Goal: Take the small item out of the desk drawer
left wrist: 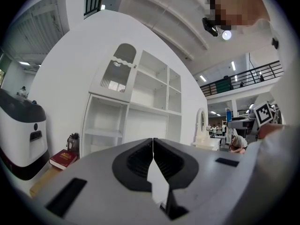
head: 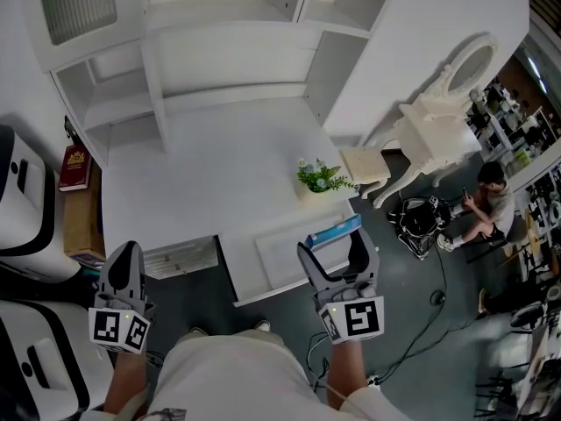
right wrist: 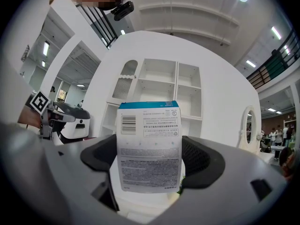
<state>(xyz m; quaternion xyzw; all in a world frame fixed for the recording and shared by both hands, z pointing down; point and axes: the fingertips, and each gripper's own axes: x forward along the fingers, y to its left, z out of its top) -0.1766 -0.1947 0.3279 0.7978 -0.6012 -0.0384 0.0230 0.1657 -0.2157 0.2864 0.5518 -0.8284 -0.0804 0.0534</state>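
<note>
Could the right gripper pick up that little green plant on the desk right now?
Probably not yet. The path to the plant looks free, but the right gripper is already closed on a blue-and-white box and would have to put that down first.

Place: a big indoor hall dressed as a mock home room, not a lived-in home.
Furniture: a white counter with open shelves at its far side, a white dresser with an oval mirror to the right, and a small plant on the counter.
Hall: a high beamed ceiling, strip lights, and a mezzanine railing far off.
Floor: dark, with loose cables; a person sits on it at the right.
Left: white machines beside the counter.
</note>
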